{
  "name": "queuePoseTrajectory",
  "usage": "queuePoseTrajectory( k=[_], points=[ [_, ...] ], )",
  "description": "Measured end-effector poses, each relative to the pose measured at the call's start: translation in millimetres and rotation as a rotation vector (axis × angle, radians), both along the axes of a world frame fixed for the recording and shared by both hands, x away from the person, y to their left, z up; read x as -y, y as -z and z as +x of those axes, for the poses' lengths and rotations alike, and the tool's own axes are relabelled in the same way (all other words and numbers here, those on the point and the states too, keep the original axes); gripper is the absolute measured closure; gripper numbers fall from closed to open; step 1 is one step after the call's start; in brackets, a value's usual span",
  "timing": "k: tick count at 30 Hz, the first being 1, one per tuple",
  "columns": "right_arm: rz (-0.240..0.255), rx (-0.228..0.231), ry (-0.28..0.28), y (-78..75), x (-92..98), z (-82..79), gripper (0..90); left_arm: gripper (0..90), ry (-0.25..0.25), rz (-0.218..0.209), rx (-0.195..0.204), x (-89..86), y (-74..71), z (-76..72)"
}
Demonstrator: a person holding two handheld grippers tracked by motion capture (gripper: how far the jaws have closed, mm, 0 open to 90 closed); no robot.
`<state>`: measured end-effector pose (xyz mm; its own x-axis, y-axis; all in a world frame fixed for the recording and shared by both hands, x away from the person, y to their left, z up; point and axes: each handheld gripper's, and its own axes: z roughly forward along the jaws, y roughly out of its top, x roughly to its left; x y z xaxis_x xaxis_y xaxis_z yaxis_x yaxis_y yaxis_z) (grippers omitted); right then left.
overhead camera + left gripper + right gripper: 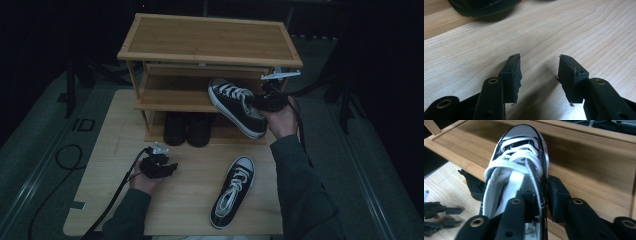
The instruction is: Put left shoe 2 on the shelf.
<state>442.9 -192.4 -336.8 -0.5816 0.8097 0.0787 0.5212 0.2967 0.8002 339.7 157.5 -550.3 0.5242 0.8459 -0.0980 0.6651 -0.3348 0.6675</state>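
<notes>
A black sneaker with white laces (235,105) (519,157) lies tilted on the middle shelf (170,92) of a bamboo shoe rack (210,37), toe inward, heel out past the shelf's front edge. My right gripper (265,102) (541,192) is at its heel. One jaw is inside the shoe's opening and the other outside its side wall, with a small gap showing, so the pads are not pressing. The matching sneaker (233,190) lies on the table near the front. My left gripper (167,167) (539,67) hovers open just above the bare tabletop, nothing between its jaws.
A pair of dark shoes (187,129) stands on the rack's bottom shelf; one of them (484,6) edges into the top of the left gripper view. The wooden table (110,200) carries the rack at its far side. Cables trail off the table's left, and dark stands flank the rack.
</notes>
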Motion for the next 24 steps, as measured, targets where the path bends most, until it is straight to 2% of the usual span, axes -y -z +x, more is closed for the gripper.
queuePoseTrajectory(
  k=[5, 6, 12, 22, 24],
  points=[
    [-0.002, 0.011, -0.003, -2.5, 2.2, -2.0, 67.5, 53.6, 0.034, 0.009, 0.004, 11.2, -2.0, -2.9],
    [-0.002, 0.011, -0.003, -2.5, 2.2, -2.0, 67.5, 53.6, 0.044, 0.001, 0.008, 15.9, -3.4, -4.6],
    [0.02, 0.029, -0.003, -7.7, 6.9, -5.6, 63.7, 53.7, 0.117, 0.014, 0.038, 34.1, -13.2, -10.5],
    [0.018, 0.044, -0.029, -13.2, 8.4, -9.7, 62.2, 54.7, 0.17, -0.027, 0.089, 53.6, -32.6, -11.5],
    [0.021, 0.042, -0.031, -14.5, 8.6, -10.3, 61.5, 54.9, 0.183, -0.024, 0.094, 58.9, -34.9, -9.5]
  ],
)
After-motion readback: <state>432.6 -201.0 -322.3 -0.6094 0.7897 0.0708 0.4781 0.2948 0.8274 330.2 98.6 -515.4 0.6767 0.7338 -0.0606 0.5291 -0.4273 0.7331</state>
